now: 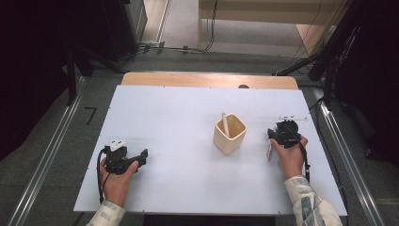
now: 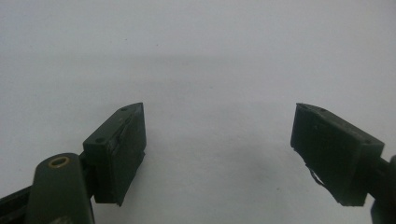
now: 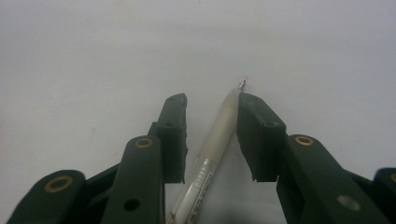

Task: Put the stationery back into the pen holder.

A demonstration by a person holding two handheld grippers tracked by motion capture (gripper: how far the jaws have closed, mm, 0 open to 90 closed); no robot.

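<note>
The lower end of the pen is cut off by the bottom edge of the right gripper view. Its printed lettering is too blurred to be read, and whether it is touched by both pads cannot be told.

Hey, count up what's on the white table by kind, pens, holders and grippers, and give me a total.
Pens: 2, one standing in the holder and one lying between the right gripper's jaws
Pen holders: 1, the cream square cup
Handheld grippers: 2, left gripper and right gripper
Total: 5
</note>
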